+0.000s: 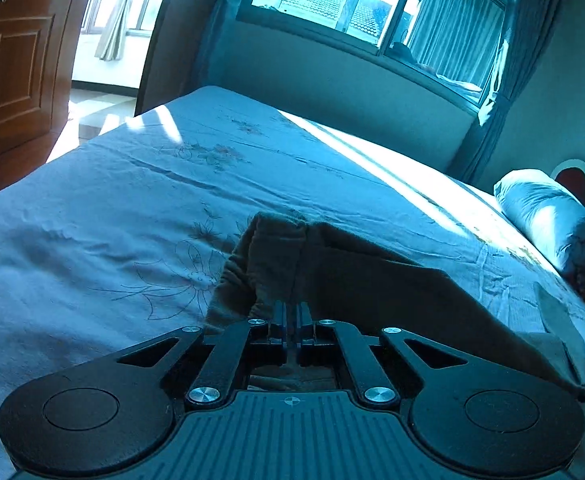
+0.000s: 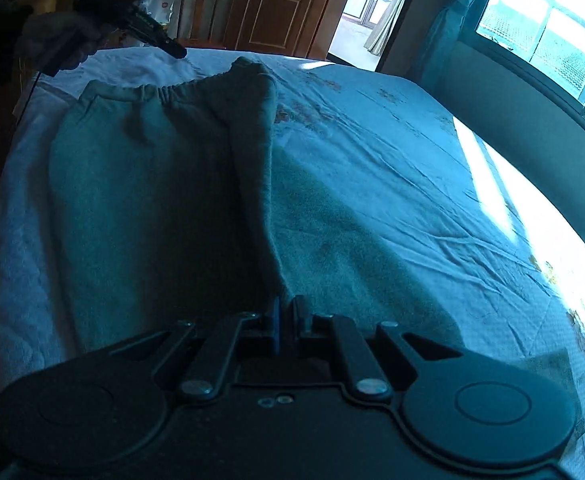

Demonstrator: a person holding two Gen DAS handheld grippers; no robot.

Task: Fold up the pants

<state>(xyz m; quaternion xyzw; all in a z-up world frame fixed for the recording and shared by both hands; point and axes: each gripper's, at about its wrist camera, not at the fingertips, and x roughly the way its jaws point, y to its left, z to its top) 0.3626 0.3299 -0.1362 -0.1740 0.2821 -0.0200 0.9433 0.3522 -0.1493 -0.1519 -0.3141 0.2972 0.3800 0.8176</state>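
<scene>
Brown-grey pants point(image 2: 152, 184) lie on the bed point(image 2: 392, 168), elastic waistband at the far end. One side is raised into a ridge running from the waistband to my right gripper point(image 2: 288, 312), which is shut on the fabric at the near end. In the left wrist view my left gripper point(image 1: 291, 312) is shut on the pants point(image 1: 332, 276), lifting a bunched waistband corner above the sheet. The left gripper also shows in the right wrist view point(image 2: 174, 50), at the waistband's far end.
The bed has a pale floral sheet point(image 1: 132, 208). A rolled quilt point(image 1: 548, 220) lies at its right side. A window point(image 1: 352, 4) and curtains stand beyond the bed. A wooden door point(image 1: 12, 60) is at left, and a chair point(image 2: 200, 16) stands behind the bed.
</scene>
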